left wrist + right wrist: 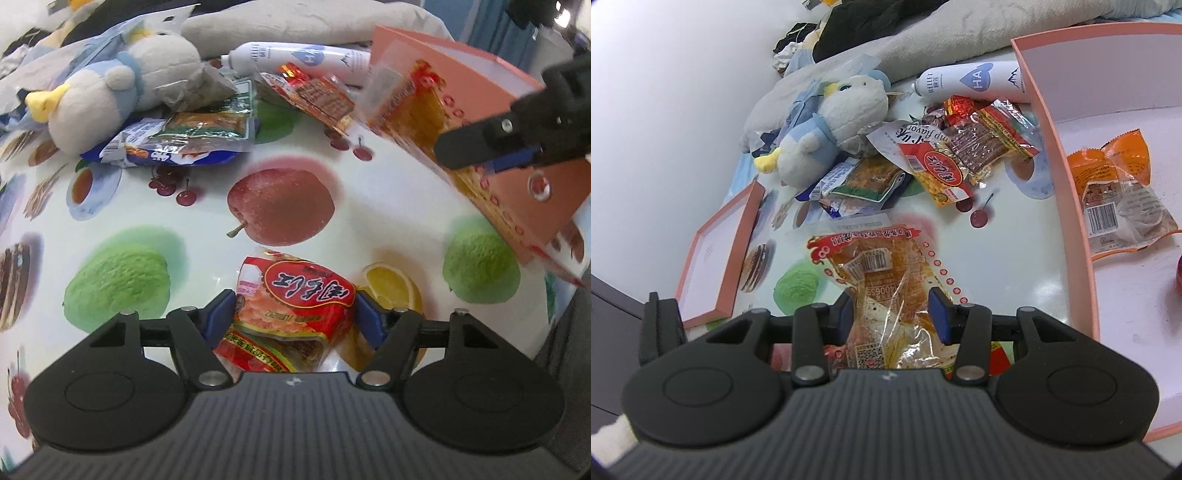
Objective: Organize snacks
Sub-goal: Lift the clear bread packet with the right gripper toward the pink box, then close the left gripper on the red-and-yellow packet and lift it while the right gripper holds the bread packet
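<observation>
Glossy fruit-print oilcloth (pixel 207 155) covered the desk, patterned with apples, limes and cherries. The left claw (pixel 293 317) pointed steeply down over a red snack packet (pixel 295 299) lying flat on the cloth near a printed lemon slice; the packet sat between the blue pads (pixel 218 319), which looked to be touching its edges, though a firm pinch could not be confirmed. The right claw (pixel 892 314) was clamped at a moderate width on a clear-and-orange snack packet (pixel 879 273), held off the desk with its barcode side facing the camera. In the left wrist view the same packet (pixel 413 107) hung in front of the pink box (pixel 498 74). Inside that box (pixel 1067 192), an orange packet (pixel 1115 192) lay on the white floor. A loose pile of further snack packets (pixel 960 155) sat mid-desk, just beside a plush penguin (pixel 827 133), with a white tube (pixel 971 83) lying behind them. The pink box lid (pixel 716 254) rested open-side up at the desk's left edge in the right wrist view, well apart from the box.
</observation>
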### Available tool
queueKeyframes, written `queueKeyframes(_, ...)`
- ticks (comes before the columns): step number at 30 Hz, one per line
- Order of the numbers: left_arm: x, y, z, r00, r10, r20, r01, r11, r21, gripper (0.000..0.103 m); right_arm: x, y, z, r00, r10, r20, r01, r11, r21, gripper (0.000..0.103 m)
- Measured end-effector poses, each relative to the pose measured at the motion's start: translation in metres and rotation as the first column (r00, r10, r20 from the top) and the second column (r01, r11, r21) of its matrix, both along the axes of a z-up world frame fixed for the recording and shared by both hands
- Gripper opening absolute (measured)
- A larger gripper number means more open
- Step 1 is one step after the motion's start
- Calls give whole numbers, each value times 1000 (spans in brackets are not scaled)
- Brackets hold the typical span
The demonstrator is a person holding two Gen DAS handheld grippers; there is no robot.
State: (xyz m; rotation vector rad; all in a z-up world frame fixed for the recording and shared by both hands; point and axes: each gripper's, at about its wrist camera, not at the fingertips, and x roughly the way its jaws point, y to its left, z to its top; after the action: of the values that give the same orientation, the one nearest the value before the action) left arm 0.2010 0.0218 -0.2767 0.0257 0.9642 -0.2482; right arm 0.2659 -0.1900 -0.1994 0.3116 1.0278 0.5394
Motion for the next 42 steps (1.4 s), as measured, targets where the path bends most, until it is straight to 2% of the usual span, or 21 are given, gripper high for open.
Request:
queueKeyframes(4, -5, 3, 3, 998, 61, 2, -61, 998, -32, 71, -3, 1, 3, 1000, -4, 9, 4, 1000, -24, 46)
queueKeyframes(5, -6, 4, 4, 997, 77, -1, -77, 996, -39, 71, -4, 2, 4, 1000, -1, 13, 1, 1000, -24, 38)
queueKeyframes(6, -7, 5, 5, 996, 92, -2, -92, 995, -46, 71, -5, 3, 4, 1000, 2, 12, -2, 1000, -23, 35)
queueKeyframes(11, -17, 11, 12, 985, 172, -5, -172, 982, -74, 71, -8, 14, 9, 999, 22, 48, -18, 997, -71, 34)
queueKeyframes(16, -29, 23, 19, 966, 258, -11, -257, 959, -116, 71, -18, 30, 0, 990, 84, 112, -61, 980, -189, 35)
queueKeyframes(18, -34, 28, 23, 957, 289, -12, -288, 948, -134, 59, -23, 36, -6, 985, 111, 134, -78, 970, -232, 35)
queueKeyframes(19, -35, 30, 25, 952, 306, -16, -305, 942, -140, 58, -26, 40, -11, 981, 124, 149, -81, 962, -261, 35)
queueKeyframes(21, -38, 34, 27, 945, 327, -12, -325, 934, -150, 55, -30, 44, -18, 975, 132, 179, -75, 953, -295, 44)
queueKeyframes(23, -38, 36, 25, 945, 328, -20, -327, 933, -154, 54, -32, 48, -26, 971, 125, 206, -56, 948, -315, 63)
queueKeyframes(26, -38, 36, 23, 946, 323, -17, -322, 935, -150, 53, -32, 53, -38, 968, 118, 221, -39, 943, -329, 69)
queueKeyframes(27, -38, 36, 23, 946, 323, -16, -322, 935, -150, 52, -30, 55, -42, 967, 116, 226, -34, 942, -335, 73)
queueKeyframes(28, -37, 36, 23, 946, 323, -15, -322, 935, -149, 51, -29, 56, -47, 965, 111, 237, -21, 936, -352, 83)
queueKeyframes(31, -38, 37, 22, 945, 327, -14, -326, 933, -154, 49, -21, 59, -58, 961, 114, 252, -11, 926, -376, 85)
queueKeyframes(33, -38, 38, 21, 944, 330, -20, -329, 931, -155, 41, -16, 60, -67, 968, 125, 218, -34, 925, -379, 86)
queueKeyframes(35, -38, 41, 20, 940, 339, -26, -339, 925, -173, 39, -14, 61, -72, 963, 151, 222, -49, 911, -409, 87)
queueKeyframes(36, -39, 42, 20, 938, 345, -27, -344, 922, -180, 34, -14, 63, -72, 962, 161, 219, -57, 907, -418, 87)
queueKeyframes(38, -39, 44, 18, 935, 355, -29, -354, 917, -186, 27, -12, 63, -70, 965, 171, 199, -73, 904, -420, 80)
queueKeyframes(39, -38, 44, 17, 934, 356, -36, -356, 915, -189, 10, -11, 63, -68, 967, 168, 194, -72, 904, -422, 72)
queueKeyframes(41, -37, 45, 13, 931, 360, -59, -364, 908, -206, 6, -11, 63, -64, 968, 162, 193, -66, 902, -426, 52)
queueKeyframes(42, -38, 45, 12, 930, 362, -58, -366, 908, -204, 5, -11, 63, -64, 967, 162, 195, -65, 901, -429, 49)
